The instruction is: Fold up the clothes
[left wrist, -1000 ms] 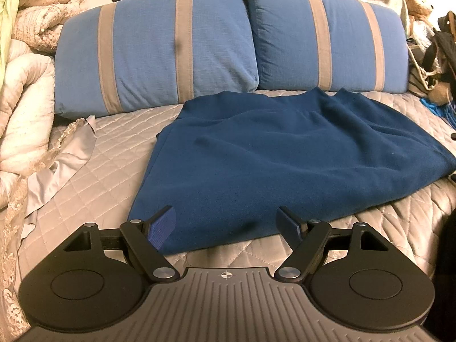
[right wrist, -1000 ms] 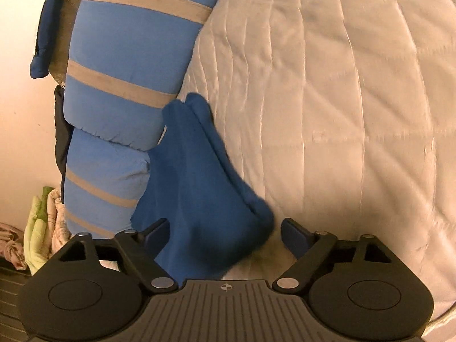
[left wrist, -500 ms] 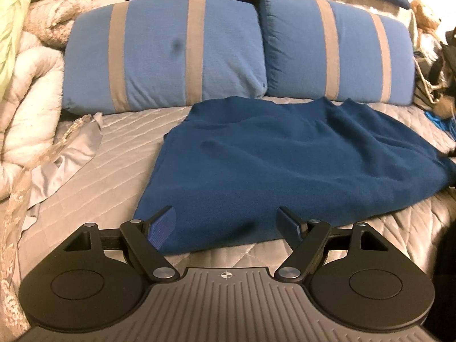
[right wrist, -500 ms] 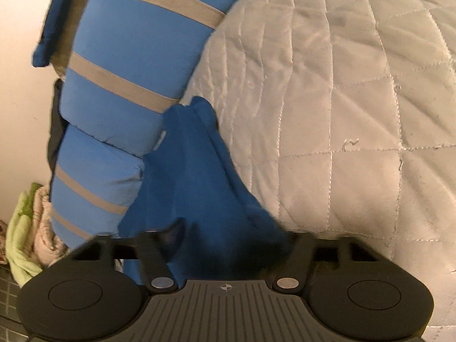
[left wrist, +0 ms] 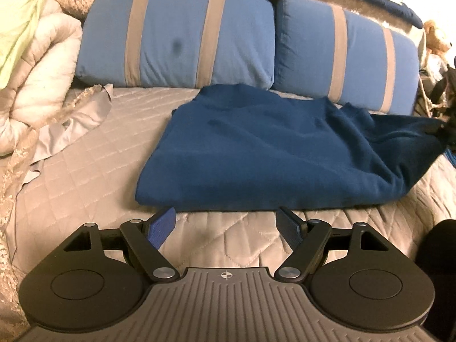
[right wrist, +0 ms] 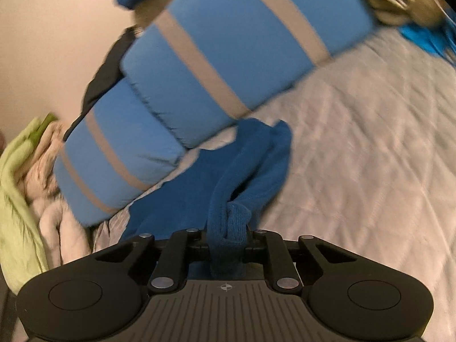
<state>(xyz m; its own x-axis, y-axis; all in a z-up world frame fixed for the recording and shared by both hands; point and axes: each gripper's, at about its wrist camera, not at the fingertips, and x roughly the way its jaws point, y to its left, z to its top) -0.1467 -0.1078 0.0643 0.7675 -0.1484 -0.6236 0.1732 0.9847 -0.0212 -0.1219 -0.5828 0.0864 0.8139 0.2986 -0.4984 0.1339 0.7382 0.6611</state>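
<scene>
Quilted bed surface with a dark blue garment [left wrist: 273, 148] lying before two striped blue pillows [left wrist: 176, 40].
Right gripper [right wrist: 228, 236], jaws just closed, pinches a bunched garment edge; left gripper [left wrist: 228, 222] stands wide, empty, over the grey quilt [left wrist: 85, 176]; rolled bedding [left wrist: 37, 85] lies left.

two low bedside views [left wrist: 85, 171], pillows [left wrist: 176, 40] shared

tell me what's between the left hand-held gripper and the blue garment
Only bare quilted bedspread: the left hand-held gripper sits open just short of the blue garment's near edge. The left wrist view shows it.
</scene>
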